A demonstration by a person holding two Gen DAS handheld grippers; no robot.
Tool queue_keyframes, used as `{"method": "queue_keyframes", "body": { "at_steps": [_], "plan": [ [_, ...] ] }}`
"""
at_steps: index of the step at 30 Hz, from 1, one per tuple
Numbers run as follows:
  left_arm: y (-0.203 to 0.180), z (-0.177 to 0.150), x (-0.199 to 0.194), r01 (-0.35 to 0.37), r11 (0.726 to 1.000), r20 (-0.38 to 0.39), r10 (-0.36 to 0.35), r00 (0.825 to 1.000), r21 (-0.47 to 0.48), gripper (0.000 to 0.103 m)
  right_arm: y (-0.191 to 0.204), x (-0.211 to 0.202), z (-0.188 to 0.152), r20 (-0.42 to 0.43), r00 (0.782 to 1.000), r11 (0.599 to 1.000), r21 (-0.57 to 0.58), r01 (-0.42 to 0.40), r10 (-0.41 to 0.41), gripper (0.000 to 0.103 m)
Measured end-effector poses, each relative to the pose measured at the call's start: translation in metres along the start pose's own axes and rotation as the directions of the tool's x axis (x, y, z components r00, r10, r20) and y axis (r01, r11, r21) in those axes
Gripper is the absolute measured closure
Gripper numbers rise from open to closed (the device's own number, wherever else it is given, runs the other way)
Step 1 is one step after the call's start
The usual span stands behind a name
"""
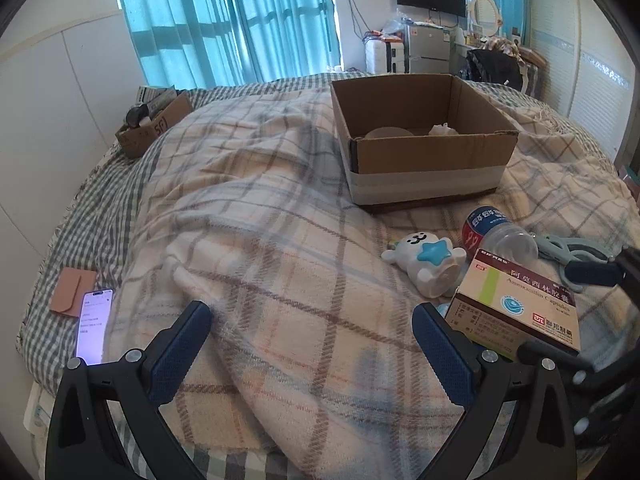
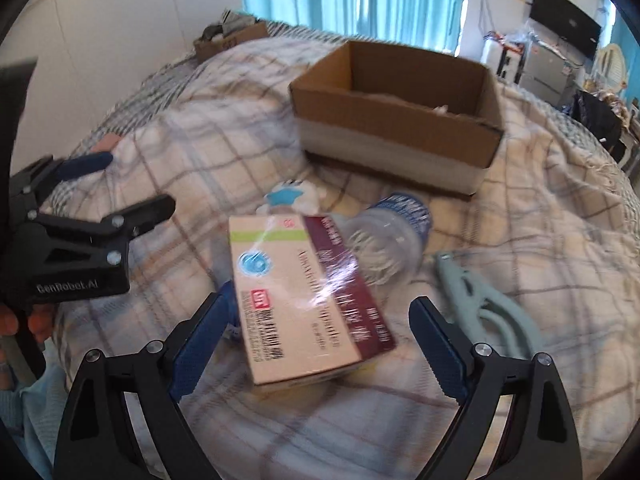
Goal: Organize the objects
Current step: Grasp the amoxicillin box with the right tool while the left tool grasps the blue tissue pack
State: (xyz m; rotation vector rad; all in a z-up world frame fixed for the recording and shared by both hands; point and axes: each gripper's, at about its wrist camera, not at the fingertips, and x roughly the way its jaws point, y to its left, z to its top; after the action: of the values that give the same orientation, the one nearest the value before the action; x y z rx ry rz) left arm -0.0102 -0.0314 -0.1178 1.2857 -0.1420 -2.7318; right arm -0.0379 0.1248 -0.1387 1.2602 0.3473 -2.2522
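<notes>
Both grippers over bed (image 1: 280, 208), plaid blanket (image 1: 304, 280) underneath. Left gripper (image 1: 312, 344) jaws spread wide, holding nothing, bare blanket between them. Right gripper (image 2: 320, 344) jaws also spread wide, medicine box (image 2: 304, 300) lying flat on the blanket between them; left finger just beside the box edge, contact unclear; right finger apart from it.

Cluster of items near the box: plastic bottle (image 2: 384, 240) on its side just behind it, white toy with blue star (image 1: 428, 260) on the left, pale green clip (image 2: 480, 300) on the right. All loose on the blanket.

Open cardboard box (image 1: 424, 144) further back on the bed, taped band round its base, a couple of pale items inside, too small to identify.

Phone (image 1: 94, 324) with lit screen near left edge of bed, tan pouch (image 1: 72, 292) touching it. Second small carton (image 1: 156, 124) at far left corner.
</notes>
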Motion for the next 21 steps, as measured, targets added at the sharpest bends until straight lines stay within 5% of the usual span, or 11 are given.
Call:
{"method": "queue_keyframes", "body": {
  "at_steps": [6,7,9,13,15,19,20,21],
  "plan": [
    [-0.004,0.001,-0.002,0.010,1.000,-0.002,-0.010,1.000,-0.002,0.000,0.009,-0.001,-0.007,-0.007,1.000,0.999,-0.026,0.023,-0.023,0.023],
    [-0.004,0.001,-0.002,0.012,1.000,-0.002,-0.012,1.000,-0.003,0.000,0.009,-0.005,-0.008,0.002,1.000,0.999,-0.024,0.026,-0.026,0.033],
    [-0.008,0.002,-0.005,0.014,1.000,0.001,-0.014,1.000,-0.003,0.000,0.008,-0.019,-0.009,0.037,0.999,1.000,-0.028,0.010,-0.009,0.076],
    [-0.020,0.001,-0.008,0.031,0.999,-0.001,-0.031,1.000,0.012,0.000,0.003,-0.048,-0.007,0.090,0.983,0.985,-0.050,0.163,-0.158,0.092],
    [-0.027,0.000,-0.008,0.041,0.999,-0.001,-0.041,0.999,0.028,0.000,-0.002,-0.059,-0.010,0.116,0.965,0.969,-0.053,0.242,-0.234,0.092],
    [-0.040,-0.003,-0.002,0.048,0.997,-0.023,-0.047,0.999,0.062,0.000,-0.001,-0.065,-0.014,0.134,0.973,0.977,-0.086,0.198,-0.185,0.092],
    [-0.040,-0.003,-0.002,0.044,0.997,-0.022,-0.043,0.999,0.067,0.000,0.002,-0.063,-0.014,0.126,0.976,0.977,-0.098,0.191,-0.178,0.089],
    [-0.040,-0.003,-0.002,0.039,0.997,-0.021,-0.038,0.999,0.070,0.000,0.005,-0.059,-0.014,0.116,0.980,0.979,-0.110,0.175,-0.162,0.072]
  ]
}}
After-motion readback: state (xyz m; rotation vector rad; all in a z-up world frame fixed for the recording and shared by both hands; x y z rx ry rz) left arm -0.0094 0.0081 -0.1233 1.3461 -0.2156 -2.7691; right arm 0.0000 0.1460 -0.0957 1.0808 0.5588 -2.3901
